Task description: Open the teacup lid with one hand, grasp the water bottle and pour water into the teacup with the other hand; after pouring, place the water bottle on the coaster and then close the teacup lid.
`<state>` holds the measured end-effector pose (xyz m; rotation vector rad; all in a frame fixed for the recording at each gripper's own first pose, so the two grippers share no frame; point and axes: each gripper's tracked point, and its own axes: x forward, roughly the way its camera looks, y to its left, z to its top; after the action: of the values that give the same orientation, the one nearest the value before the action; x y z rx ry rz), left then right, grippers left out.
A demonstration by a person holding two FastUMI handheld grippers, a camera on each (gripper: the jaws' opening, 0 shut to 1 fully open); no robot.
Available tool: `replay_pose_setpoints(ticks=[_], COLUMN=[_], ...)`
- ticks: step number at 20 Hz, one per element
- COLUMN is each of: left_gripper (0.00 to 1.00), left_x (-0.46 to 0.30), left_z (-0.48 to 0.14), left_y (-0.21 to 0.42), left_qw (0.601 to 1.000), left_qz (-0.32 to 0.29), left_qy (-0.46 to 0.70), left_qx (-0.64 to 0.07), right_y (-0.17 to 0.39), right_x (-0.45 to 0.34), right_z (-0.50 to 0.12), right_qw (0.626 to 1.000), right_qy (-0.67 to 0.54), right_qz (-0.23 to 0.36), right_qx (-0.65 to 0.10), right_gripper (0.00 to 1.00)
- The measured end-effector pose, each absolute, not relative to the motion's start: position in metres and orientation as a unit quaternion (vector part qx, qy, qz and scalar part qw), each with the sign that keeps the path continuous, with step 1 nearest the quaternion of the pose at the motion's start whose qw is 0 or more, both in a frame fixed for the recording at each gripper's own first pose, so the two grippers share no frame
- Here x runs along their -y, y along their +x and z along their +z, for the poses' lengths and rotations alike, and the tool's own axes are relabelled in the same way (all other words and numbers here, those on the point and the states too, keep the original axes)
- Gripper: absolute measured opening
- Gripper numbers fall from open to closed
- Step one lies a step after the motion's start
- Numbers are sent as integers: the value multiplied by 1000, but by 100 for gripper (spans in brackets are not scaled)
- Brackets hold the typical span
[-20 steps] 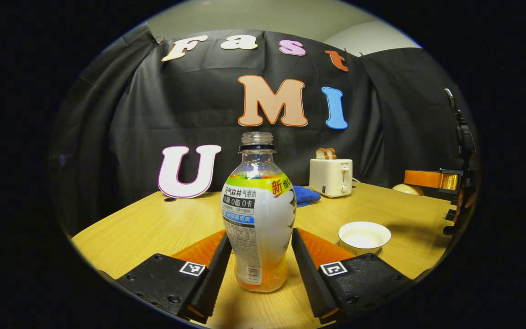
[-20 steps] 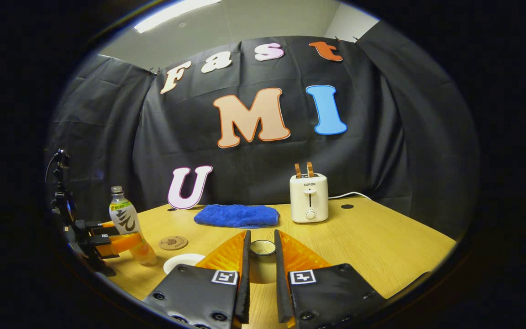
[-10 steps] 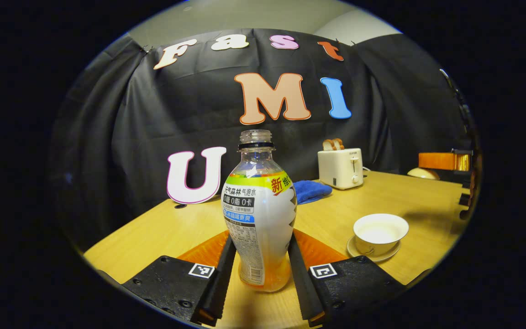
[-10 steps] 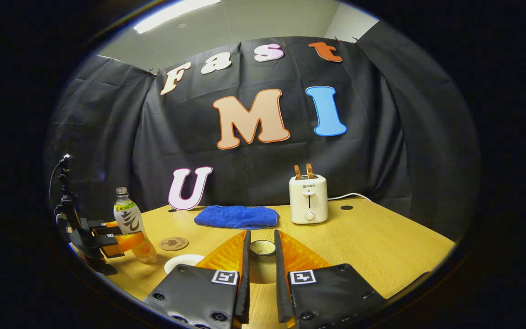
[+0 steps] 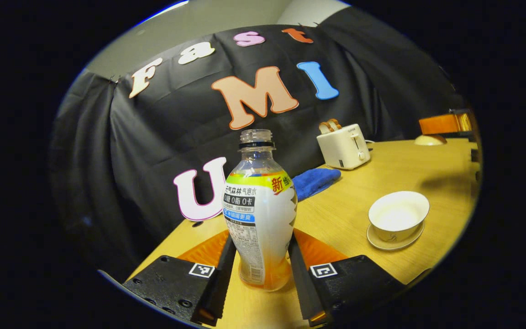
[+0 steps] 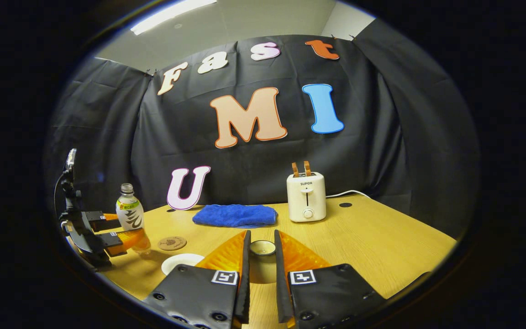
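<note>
Bottle (image 5: 259,214) pinched in L gripper (image 5: 257,256), now lifted, tilting toward open teacup (image 5: 398,214); R gripper (image 6: 261,256) pinching lid (image 6: 262,248). Pour next.

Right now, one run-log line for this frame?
left gripper: shut on water bottle, uncapped | right gripper: shut on teacup lid | teacup: open, on saucer | coaster: bare

At the bottom centre of the left gripper view, our left gripper (image 5: 263,267) has both fingers pressed against the lower body of the water bottle (image 5: 260,214), which leans slightly in frame. In the right gripper view our left gripper sits at the far left. Our right gripper (image 6: 261,260), bottom centre there, has its fingers pinched on the teacup lid (image 6: 262,248).
</note>
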<state>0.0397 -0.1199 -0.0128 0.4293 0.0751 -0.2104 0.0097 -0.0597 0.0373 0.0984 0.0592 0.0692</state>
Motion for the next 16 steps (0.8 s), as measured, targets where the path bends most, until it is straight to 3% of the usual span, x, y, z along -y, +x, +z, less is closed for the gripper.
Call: replay_pose_setpoints(ticks=[16], left_gripper=[60], left_x=[142], left_z=[-17], left_y=[29], left_qw=[873], left_qz=[-127], left_qy=[471], left_qx=[9], right_y=[5], right_x=[58], right_z=[40], right_qw=[997], right_qy=[51], right_qz=[38], right_qx=[-31], right_gripper=[27])
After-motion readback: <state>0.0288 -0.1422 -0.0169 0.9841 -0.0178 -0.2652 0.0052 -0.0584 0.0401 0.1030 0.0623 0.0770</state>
